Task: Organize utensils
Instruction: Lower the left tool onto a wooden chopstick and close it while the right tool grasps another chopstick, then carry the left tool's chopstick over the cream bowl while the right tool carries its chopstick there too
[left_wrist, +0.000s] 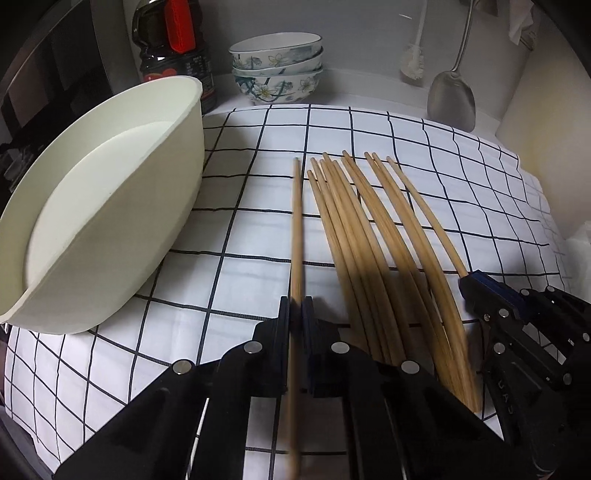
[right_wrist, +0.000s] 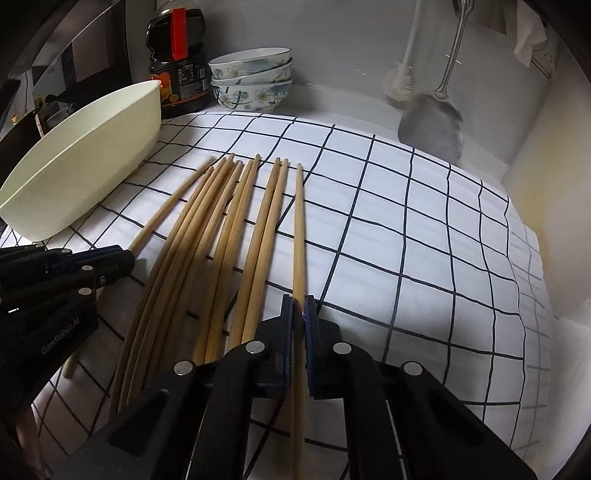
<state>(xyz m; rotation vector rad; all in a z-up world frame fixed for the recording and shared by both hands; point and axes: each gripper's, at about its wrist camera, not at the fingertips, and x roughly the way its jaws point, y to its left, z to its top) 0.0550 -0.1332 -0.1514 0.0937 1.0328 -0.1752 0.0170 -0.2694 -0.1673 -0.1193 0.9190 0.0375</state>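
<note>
Left gripper (left_wrist: 295, 306) and right gripper (right_wrist: 300, 306) each clenched on one chopstick (left_wrist: 296, 229), the right's (right_wrist: 299, 229): light, stiff, smooth sticks likely to pivot, mid-shaft pinch safest.

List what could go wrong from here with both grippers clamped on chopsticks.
1. The left gripper and right gripper each pinch one chopstick low down, so the long front end may swing or slip when lifted.
2. The right chopstick lies beside the loose pile; lifting it could scatter neighbours.
3. The cream tub sits tilted and might shift if bumped.
</note>
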